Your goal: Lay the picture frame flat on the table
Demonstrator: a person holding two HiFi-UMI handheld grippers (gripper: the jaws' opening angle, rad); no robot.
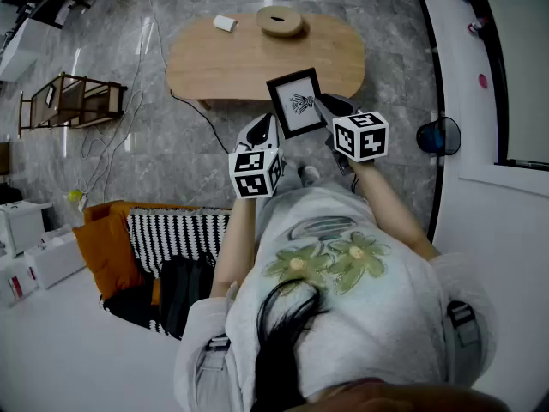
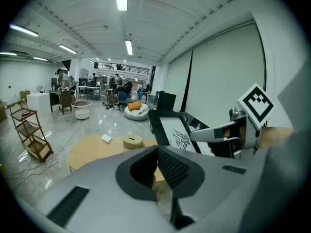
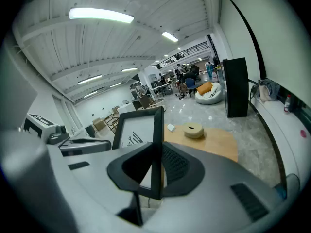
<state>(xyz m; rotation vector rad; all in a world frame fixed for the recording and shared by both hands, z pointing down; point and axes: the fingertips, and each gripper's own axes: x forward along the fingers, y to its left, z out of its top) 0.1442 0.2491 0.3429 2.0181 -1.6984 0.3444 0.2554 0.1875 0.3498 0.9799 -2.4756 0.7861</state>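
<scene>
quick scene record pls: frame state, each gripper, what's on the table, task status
frame: picture frame held in the air, tilted, by the table's near edge, not resting on it
right gripper: right gripper, jaws shut on the frame's edge
left gripper: left gripper, jaws together with nothing between them, beside the frame's lower-left corner
table: wooden table bears a round wooden object and a small white item, both toward its far side
task status: frame not yet laid flat

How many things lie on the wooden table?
2: a small white block near its left end, a round wooden disc beside it. The picture frame hides a part.
</scene>
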